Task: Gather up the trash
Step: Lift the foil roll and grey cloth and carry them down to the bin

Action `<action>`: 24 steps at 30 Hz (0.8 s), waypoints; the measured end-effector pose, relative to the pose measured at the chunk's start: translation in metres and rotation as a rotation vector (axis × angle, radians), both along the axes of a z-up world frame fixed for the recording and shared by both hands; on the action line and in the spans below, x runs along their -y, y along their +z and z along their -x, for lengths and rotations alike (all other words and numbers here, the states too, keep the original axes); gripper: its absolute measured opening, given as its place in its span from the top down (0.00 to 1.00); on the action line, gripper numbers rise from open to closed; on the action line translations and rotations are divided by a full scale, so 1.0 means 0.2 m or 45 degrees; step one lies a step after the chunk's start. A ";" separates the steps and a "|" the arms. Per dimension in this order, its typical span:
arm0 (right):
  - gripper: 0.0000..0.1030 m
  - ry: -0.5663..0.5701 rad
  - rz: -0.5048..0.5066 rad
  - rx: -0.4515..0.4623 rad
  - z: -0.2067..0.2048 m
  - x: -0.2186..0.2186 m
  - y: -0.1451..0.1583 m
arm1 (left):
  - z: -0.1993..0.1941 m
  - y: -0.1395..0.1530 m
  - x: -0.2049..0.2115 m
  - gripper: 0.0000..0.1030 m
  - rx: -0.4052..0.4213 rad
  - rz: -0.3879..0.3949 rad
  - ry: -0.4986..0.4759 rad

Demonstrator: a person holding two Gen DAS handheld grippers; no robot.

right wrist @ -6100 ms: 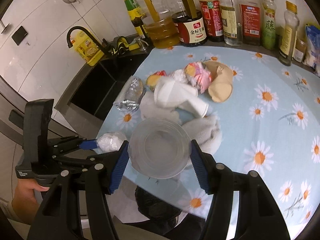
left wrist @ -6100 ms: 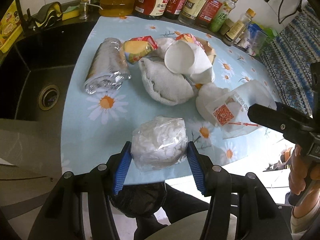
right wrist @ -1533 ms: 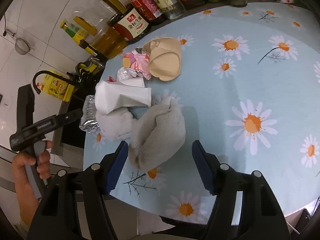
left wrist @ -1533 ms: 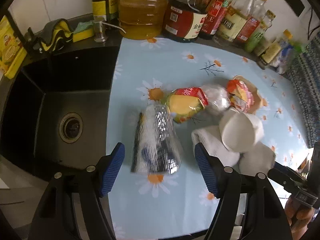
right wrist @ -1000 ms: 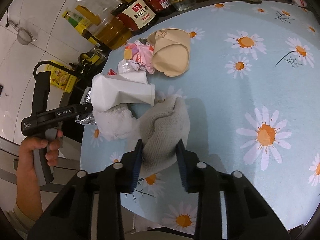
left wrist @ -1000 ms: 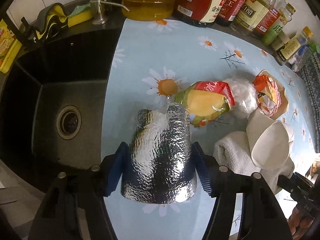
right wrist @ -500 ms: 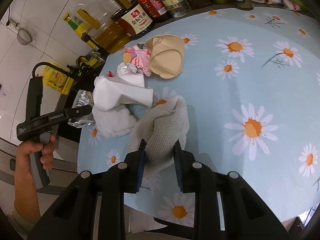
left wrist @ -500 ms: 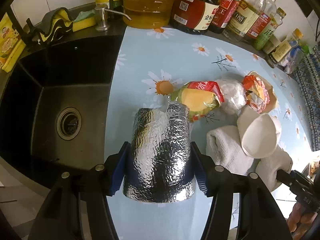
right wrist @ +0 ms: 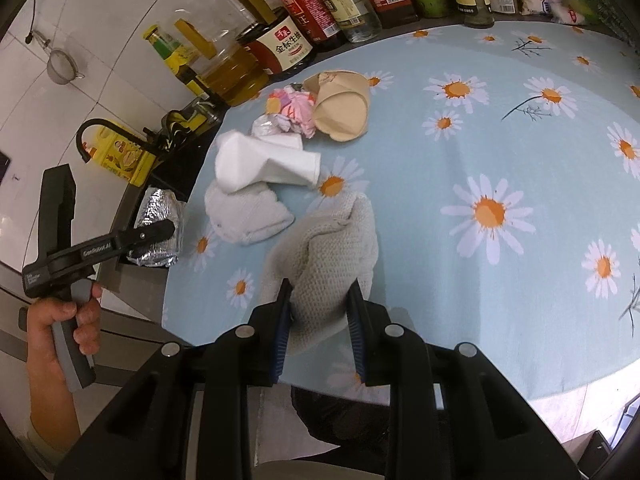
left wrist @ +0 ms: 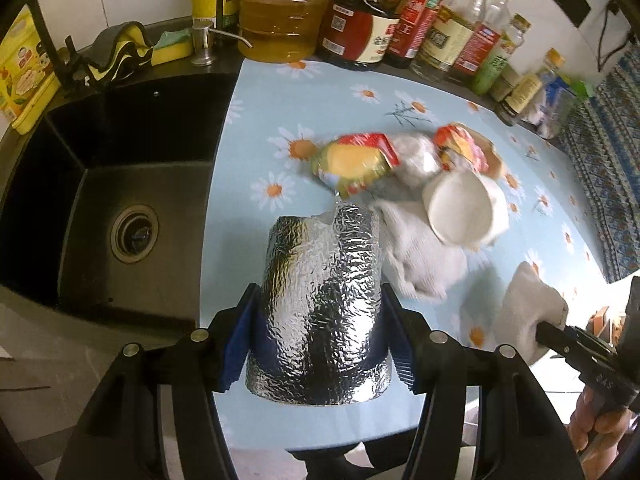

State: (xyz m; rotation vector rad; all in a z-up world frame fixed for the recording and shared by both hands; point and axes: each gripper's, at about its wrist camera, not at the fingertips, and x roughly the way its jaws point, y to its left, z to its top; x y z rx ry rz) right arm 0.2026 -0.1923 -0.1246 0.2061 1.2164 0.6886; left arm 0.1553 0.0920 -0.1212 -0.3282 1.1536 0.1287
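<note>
**A:** ok so what's each gripper doing here?

**B:** The left gripper (left wrist: 318, 336) has its blue pads pressed on both sides of a crinkly silver foil bag (left wrist: 320, 312), so it's clamped on that, at the near edge of the counter by the sink (left wrist: 100, 184). The right gripper (right wrist: 320, 320) is squeezed in tight on a grey knitted cloth (right wrist: 332, 256); the far end of the cloth looks to rest on the daisy tablecloth (right wrist: 500, 140), close to the front edge.

**A:** and the rest of the trash?

**B:** Still in a pile further in. There's a second cloth wad (right wrist: 244, 216) just beside the foil bag, with a white paper cup (right wrist: 264, 164) lying on its side against it. Behind those: a yellow-and-red snack packet (left wrist: 352, 164), a clear crumpled plastic ball (left wrist: 416, 156), a pink crumpled wrapper (right wrist: 296, 110) and a squashed tan paper cup (right wrist: 342, 106), all touching or nearly.

**A:** background?

**B:** Row of oil and sauce bottles (right wrist: 280, 36) along the wall, and a yellow sponge (left wrist: 172, 48) behind the sink.
</note>
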 end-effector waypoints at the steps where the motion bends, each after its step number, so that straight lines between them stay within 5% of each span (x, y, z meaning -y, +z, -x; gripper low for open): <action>1: 0.73 0.002 0.000 0.002 0.01 0.00 0.00 | 0.03 0.00 0.02 0.45 0.004 0.004 -0.005; 24: 0.73 0.165 -0.021 0.048 0.49 -0.09 0.05 | 0.60 0.03 0.24 0.45 0.039 0.128 -0.075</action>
